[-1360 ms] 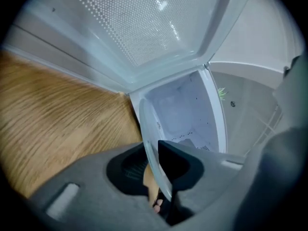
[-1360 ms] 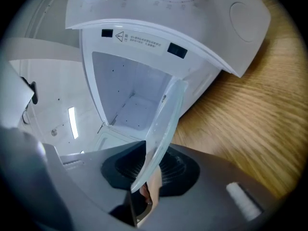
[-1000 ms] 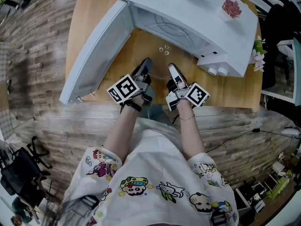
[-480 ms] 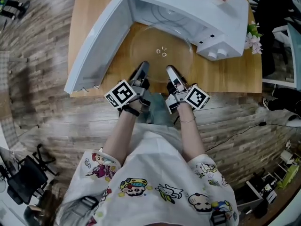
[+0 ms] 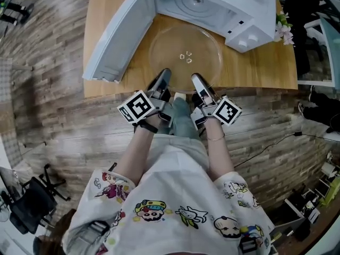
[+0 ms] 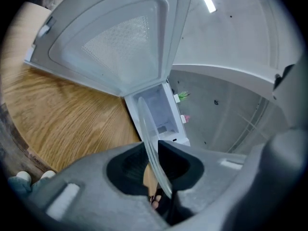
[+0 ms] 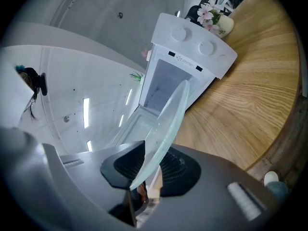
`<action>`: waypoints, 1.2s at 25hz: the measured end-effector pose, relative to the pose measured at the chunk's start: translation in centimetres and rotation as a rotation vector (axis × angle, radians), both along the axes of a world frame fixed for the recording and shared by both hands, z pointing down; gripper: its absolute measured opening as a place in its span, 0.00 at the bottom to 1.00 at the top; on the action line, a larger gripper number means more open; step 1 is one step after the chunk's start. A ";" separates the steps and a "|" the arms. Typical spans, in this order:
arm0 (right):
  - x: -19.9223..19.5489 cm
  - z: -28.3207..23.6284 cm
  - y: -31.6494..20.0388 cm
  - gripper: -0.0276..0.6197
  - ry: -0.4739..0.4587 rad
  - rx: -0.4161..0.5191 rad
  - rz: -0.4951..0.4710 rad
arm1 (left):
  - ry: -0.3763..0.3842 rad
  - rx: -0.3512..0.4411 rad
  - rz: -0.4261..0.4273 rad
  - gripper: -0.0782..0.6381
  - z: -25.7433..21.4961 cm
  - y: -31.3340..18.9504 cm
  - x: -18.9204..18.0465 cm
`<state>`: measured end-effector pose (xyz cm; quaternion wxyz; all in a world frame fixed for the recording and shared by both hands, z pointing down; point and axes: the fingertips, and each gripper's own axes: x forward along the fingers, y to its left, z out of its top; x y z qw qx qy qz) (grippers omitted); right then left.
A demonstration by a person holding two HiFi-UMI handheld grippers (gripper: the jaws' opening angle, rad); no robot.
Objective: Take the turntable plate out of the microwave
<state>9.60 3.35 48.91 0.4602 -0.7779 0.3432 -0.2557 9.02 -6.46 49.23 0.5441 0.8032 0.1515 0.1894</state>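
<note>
The left gripper is clenched on the near rim of the glass plate, its dark ribbed pads pinching the thin edge from both sides. The right gripper grasps the same rim just beside it in the same way. The plate is fully out of the microwave and lies in front of its mouth, over the wooden table. From above it is hard to say whether its far edge hangs clear or rests on the wood.

The main risk is the hold itself. Both grips sit close together on one side, so the whole disc hangs out beyond them. Smooth glass could slide between the pads, or the far edge could droop and knock the table. If one hand pulls faster than the other, the plate could twist in the jaws. The open door stands close on the left, so a swing that way could clip it.

The plate is a clear, round, shallow disc with a raised lip and three small lugs at its centre. The microwave is glossy white plastic with two round knobs. The table shows a warm, matte grain.
</note>
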 end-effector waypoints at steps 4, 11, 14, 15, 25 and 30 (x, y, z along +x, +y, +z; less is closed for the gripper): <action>-2.7 -0.8 -0.1 0.20 0.001 -0.002 -0.002 | 0.012 -0.005 0.036 0.19 -0.8 0.0 -2.6; -6.5 -3.0 0.4 0.20 0.041 -0.025 -0.002 | 0.044 -0.006 0.109 0.19 -3.0 0.7 -6.3; -6.9 -3.9 0.7 0.21 0.062 -0.071 -0.003 | 0.053 -0.001 0.142 0.20 -3.7 0.8 -6.9; -7.1 -4.1 0.6 0.21 0.065 -0.078 -0.007 | 0.056 0.002 0.148 0.20 -3.8 0.7 -7.0; -11.1 -6.1 1.7 0.22 0.108 -0.141 -0.079 | 0.075 0.020 0.208 0.21 -5.6 2.2 -11.6; -11.3 -7.1 2.0 0.22 0.117 -0.149 -0.112 | 0.075 0.009 0.192 0.20 -6.5 2.5 -12.2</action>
